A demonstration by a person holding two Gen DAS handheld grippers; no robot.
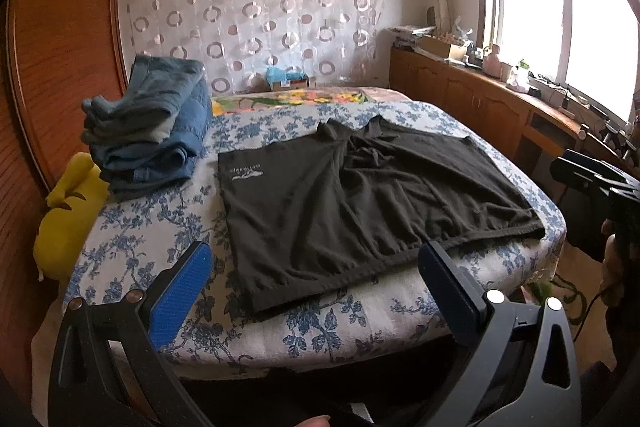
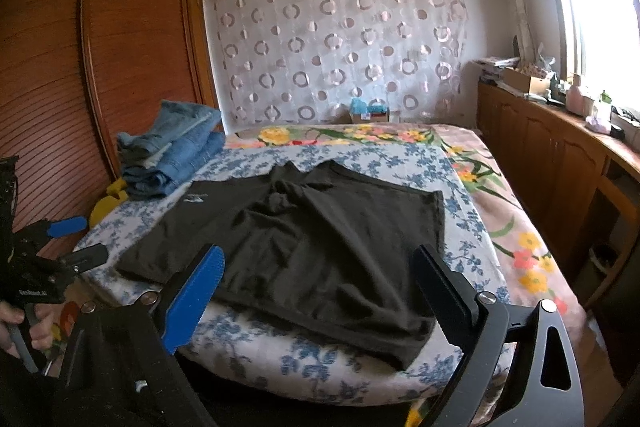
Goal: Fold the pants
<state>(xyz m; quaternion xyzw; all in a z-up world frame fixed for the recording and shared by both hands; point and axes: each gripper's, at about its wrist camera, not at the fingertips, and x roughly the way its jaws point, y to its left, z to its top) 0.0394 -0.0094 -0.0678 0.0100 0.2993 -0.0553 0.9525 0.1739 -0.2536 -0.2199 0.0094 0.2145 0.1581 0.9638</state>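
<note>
Black pants [image 1: 352,195] lie spread flat on the bed, waistband toward me, a small white logo near their left side; the right wrist view shows them too, black pants [image 2: 304,239]. My left gripper [image 1: 316,263] hovers open over the near hem, blue pad left, dark pad right, nothing between them. The right gripper [image 2: 320,271] is open as well, just above the pants' near right corner, not touching the cloth. In the right wrist view the left gripper [image 2: 78,239] appears at the left edge, open, held in a hand.
A stack of folded blue jeans [image 1: 148,131] sits at the bed's far left, a yellow soft toy [image 1: 68,211] beside it. The bed [image 1: 360,323] has a blue floral cover. Wooden wardrobe [image 2: 100,67] on the left, low cabinets [image 1: 480,99] under the window on the right.
</note>
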